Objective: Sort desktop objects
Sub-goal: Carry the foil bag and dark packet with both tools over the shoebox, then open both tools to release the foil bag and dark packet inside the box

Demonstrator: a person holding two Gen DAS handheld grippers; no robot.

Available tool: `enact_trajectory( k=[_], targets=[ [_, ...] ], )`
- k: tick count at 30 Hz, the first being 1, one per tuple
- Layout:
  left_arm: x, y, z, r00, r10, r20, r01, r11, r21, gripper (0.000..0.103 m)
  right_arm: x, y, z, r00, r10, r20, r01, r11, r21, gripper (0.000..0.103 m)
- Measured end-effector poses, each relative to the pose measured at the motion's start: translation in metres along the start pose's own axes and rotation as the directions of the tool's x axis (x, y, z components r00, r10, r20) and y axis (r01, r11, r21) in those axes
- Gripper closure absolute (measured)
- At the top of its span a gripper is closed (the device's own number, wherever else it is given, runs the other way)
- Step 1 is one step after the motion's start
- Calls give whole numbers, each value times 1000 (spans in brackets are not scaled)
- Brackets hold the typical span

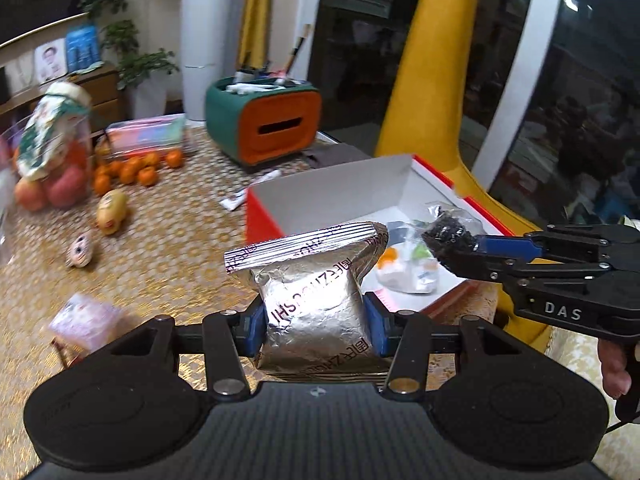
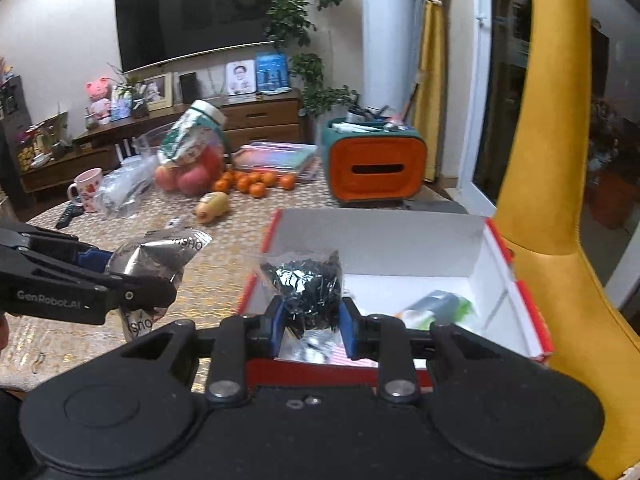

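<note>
Two grippers loaded: left gripper (image 1: 316,320) clamps a silver foil pouch (image 1: 312,288), right gripper (image 2: 312,316) clamps a bag of black screws (image 2: 306,288) above the red-edged box (image 2: 400,240).

warm indoor light; glare on the foil pouch (image 1: 316,304); motion blur leftward; fisheye bending at edges

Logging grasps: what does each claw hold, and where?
Left claw grips the foil pouch by its lower sides; right claw pinches the bag of screws at its bottom.

Silver foil pouch (image 1: 316,296), clear screw bag (image 2: 306,292)
</note>
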State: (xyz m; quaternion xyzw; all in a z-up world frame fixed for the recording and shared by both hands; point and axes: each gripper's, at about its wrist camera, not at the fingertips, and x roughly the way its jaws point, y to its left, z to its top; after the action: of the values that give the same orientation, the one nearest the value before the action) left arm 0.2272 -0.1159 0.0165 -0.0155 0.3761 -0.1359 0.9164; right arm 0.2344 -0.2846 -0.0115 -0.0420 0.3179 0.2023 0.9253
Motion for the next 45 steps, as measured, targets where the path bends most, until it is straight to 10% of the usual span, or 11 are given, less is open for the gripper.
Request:
enact_trajectory(
  k=[23, 45],
  targets=[
    [133, -33, 72, 990, -9, -144, 19, 997, 71, 55, 48, -68, -5, 995, -15, -101, 18, 999, 33, 75],
    [203, -33, 57, 962, 5, -273, 29, 993, 118, 55, 95, -86, -18, 972, 29, -234, -18, 999, 50, 75]
  ],
)
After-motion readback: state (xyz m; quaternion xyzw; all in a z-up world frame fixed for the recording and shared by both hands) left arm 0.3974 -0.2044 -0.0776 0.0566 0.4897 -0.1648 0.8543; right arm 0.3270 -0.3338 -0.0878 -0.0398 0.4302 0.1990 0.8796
